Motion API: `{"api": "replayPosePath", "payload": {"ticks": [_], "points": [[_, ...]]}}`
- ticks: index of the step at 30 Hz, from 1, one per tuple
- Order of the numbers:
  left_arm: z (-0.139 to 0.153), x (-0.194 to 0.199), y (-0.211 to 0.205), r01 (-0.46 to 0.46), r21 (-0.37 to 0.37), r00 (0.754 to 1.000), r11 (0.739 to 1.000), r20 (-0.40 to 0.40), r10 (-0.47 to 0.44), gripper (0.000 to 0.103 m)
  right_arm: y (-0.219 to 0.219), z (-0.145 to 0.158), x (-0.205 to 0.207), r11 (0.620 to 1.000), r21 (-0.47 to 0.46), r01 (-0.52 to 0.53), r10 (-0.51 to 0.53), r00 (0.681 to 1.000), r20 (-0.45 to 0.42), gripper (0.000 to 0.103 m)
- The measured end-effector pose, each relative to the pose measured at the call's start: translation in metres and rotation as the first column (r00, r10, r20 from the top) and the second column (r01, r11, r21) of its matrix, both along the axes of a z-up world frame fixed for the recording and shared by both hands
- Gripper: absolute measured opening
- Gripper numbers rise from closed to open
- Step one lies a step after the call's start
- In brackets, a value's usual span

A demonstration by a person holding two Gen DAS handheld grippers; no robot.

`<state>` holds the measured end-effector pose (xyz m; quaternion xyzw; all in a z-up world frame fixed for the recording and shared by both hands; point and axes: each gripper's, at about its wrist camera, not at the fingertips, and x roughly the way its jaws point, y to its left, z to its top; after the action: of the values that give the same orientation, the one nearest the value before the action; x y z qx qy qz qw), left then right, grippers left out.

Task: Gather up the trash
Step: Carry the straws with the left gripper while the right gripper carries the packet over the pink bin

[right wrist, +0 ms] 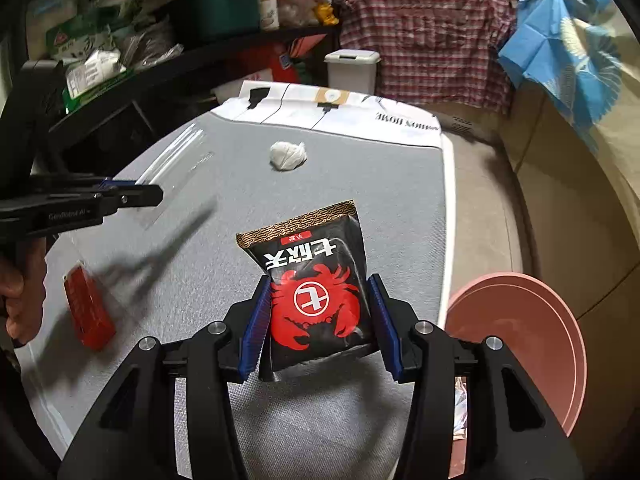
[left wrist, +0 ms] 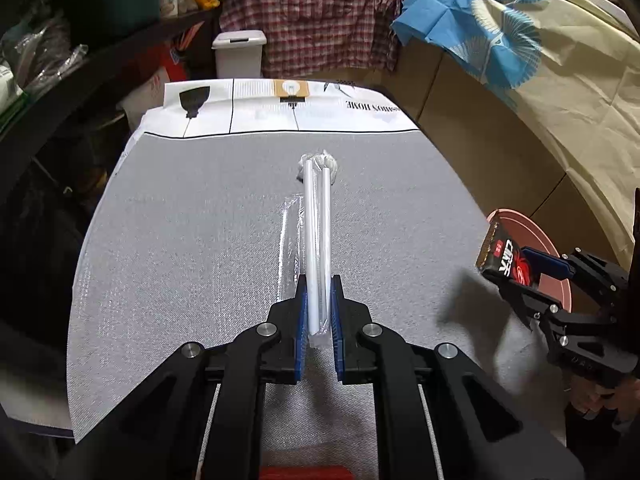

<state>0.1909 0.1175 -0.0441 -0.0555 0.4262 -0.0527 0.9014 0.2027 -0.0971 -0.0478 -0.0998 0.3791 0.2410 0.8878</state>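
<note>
My left gripper (left wrist: 319, 284) is shut on a pair of white straws in a clear plastic sleeve (left wrist: 318, 240), which stick out forward above the grey mat (left wrist: 180, 240). From the right wrist view the left gripper (right wrist: 148, 196) shows at the left with the clear sleeve (right wrist: 176, 160) in it. My right gripper (right wrist: 319, 280) is shut on a black snack bag with a red crab (right wrist: 316, 292), held above the mat. A crumpled white tissue ball (right wrist: 288, 155) lies further back on the mat (right wrist: 360, 184). A red pack (right wrist: 88, 312) lies at the near left.
A pink round bin (right wrist: 520, 320) stands off the table's right edge. A white lidded bin (right wrist: 352, 68) is behind the table, under a hanging plaid shirt (right wrist: 424, 40). Dark shelves with boxes and bags (right wrist: 120, 40) run along the left. Cardboard and blue cloth (left wrist: 500, 40) are on the right.
</note>
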Motion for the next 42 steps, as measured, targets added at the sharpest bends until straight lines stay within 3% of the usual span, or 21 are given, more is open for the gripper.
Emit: {"api": "replayPosePath", "payload": {"ticks": [24,42], "points": [[0.026,-0.021,-0.025,0.015,0.005,0.997,1.0,0.077,-0.015,0.01,-0.056,0.045,-0.016,0.983,0.114,0.147,-0.155,0.985,0.069,0.048],[0.047,-0.025,-0.056,0.053,-0.021,0.991,0.998,0.128,-0.05,0.01,-0.119,0.074,-0.022,0.938,0.202,0.28,-0.302,0.949,0.089,0.048]]}}
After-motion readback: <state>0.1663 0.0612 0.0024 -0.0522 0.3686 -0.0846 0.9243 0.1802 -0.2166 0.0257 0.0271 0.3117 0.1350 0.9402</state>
